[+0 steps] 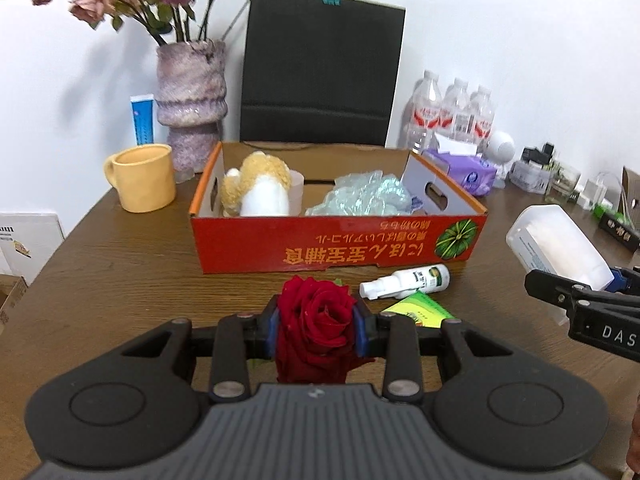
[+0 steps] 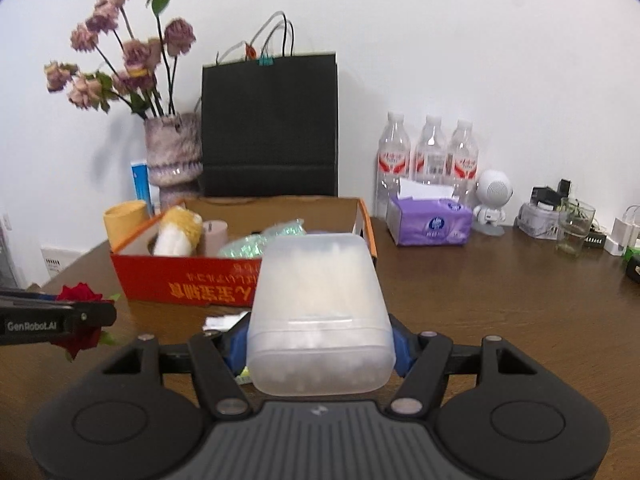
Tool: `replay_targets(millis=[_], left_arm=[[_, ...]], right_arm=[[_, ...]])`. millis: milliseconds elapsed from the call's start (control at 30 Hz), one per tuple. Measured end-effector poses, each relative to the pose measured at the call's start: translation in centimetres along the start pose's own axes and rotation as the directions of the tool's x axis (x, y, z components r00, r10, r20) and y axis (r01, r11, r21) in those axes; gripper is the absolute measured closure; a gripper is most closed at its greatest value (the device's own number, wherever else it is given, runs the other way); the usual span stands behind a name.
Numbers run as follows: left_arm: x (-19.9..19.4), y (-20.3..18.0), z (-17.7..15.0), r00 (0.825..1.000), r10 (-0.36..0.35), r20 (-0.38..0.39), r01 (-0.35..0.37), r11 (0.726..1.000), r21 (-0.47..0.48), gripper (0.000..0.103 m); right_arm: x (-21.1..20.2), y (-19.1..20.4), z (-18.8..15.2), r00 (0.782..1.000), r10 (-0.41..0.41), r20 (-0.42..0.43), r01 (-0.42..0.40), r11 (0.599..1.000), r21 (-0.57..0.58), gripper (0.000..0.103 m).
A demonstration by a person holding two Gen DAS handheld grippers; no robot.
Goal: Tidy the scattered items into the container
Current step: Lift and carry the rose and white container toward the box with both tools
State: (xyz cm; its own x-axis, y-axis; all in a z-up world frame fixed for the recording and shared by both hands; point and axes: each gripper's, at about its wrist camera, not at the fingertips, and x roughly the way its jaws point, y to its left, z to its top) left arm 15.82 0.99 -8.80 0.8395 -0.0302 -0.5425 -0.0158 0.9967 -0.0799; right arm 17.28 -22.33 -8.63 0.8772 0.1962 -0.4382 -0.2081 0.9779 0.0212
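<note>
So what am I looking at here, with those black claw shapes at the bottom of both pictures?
Those are hand-held two-finger grippers; a person carries one in each hand, and each has a wide-angle camera looking along its fingers. One picture is from the left gripper, which is shut on a red rose. The other is from the right gripper, shut on a frosted translucent plastic box. Each gripper also shows at the edge of the other's view. Ahead on the brown wooden table stands an open red cardboard box, already holding a yellow-and-white plush toy and a crumpled pale blue plastic bag. In front of it lie a small white spray bottle and a green packet.
</note>
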Motion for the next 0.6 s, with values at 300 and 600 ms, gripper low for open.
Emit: replay_targets(millis=[300, 600], left_arm=[[-5.0, 0.7, 0.7, 0.997, -0.066, 0.033, 0.067, 0.997, -0.039, 0.069], [-9.4, 0.8, 1.7, 0.99, -0.088, 0.107, 0.095, 0.993, -0.067, 0.069]], right_arm=[[-4.2, 0.5, 1.5, 0.999, 0.038, 0.033, -0.038, 0.999, -0.013, 0.038], [-7.7, 0.6, 3.1, 0.993, 0.068, 0.092, -0.069, 0.998, 0.007, 0.038]])
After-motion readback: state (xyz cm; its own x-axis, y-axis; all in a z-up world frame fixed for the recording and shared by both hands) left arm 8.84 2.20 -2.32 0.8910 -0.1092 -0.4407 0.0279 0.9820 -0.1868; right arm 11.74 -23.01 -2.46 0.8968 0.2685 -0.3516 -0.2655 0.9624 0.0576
